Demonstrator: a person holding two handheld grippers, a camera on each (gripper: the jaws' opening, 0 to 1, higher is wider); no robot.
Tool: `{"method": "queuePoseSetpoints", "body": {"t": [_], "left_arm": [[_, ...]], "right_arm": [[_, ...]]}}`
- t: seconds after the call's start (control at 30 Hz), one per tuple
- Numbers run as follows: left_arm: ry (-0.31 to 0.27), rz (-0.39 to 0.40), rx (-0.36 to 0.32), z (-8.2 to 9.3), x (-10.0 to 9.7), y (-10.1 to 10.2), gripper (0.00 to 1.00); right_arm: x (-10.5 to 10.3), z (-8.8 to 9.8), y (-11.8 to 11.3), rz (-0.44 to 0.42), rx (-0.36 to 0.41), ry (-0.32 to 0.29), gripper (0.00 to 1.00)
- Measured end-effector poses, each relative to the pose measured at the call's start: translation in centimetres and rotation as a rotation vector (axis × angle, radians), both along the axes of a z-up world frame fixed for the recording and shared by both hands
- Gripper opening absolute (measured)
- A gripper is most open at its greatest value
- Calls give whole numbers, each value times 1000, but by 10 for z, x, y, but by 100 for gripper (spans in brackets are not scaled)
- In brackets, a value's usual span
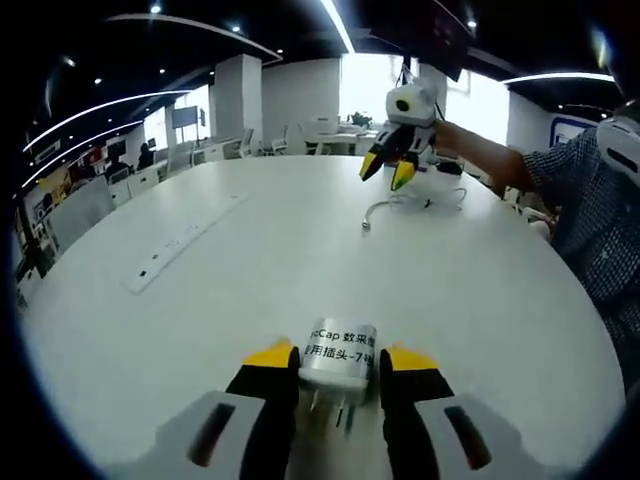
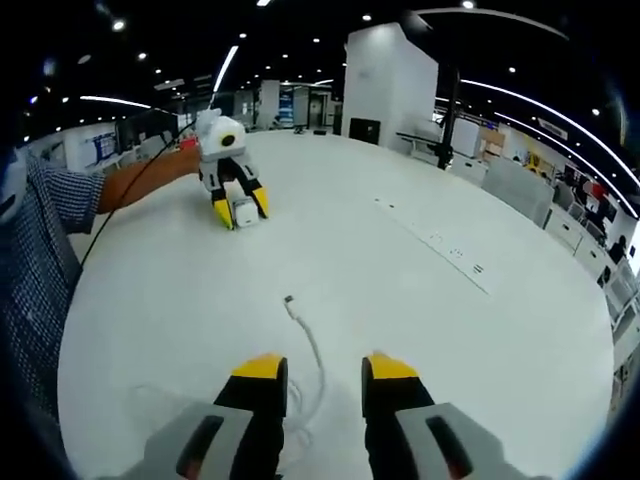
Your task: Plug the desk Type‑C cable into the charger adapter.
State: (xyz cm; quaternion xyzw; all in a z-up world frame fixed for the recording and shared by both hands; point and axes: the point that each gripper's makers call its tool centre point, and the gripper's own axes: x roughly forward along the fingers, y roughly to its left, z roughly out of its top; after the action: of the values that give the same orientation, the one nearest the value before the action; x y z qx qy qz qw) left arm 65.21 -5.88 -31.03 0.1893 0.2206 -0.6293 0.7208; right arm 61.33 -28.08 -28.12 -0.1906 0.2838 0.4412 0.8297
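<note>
A white charger adapter [image 1: 340, 358] with printed lettering sits between the yellow-tipped jaws of my left gripper [image 1: 340, 358], which is shut on it just above the white table [image 1: 250, 260]. In the right gripper view the same gripper [image 2: 238, 212] holds the adapter [image 2: 243, 212] at the far left. A thin white Type-C cable [image 2: 306, 340] lies on the table, its plug end [image 2: 289, 299] pointing away from my right gripper [image 2: 322, 368]. That gripper is open, its jaws standing either side of the cable. The right gripper [image 1: 388, 172] hangs over the cable [image 1: 410, 203] in the left gripper view.
A flush power strip [image 1: 185, 240] runs along the table; it appears again [image 2: 435, 243] in the right gripper view. A person's checked sleeve [image 1: 590, 210] and forearm reach in. Chairs and desks stand beyond the table.
</note>
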Motion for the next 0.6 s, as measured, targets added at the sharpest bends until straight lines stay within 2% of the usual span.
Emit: {"method": "queuePoseSetpoints", "body": {"t": [0.43, 0.6], "left_arm": [[-23, -8, 67, 3, -2, 5, 29], [-27, -12, 73, 2, -5, 4, 28]], "right_arm": [[1, -5, 0, 28, -18, 12, 32], [3, -7, 2, 37, -23, 14, 32]]}}
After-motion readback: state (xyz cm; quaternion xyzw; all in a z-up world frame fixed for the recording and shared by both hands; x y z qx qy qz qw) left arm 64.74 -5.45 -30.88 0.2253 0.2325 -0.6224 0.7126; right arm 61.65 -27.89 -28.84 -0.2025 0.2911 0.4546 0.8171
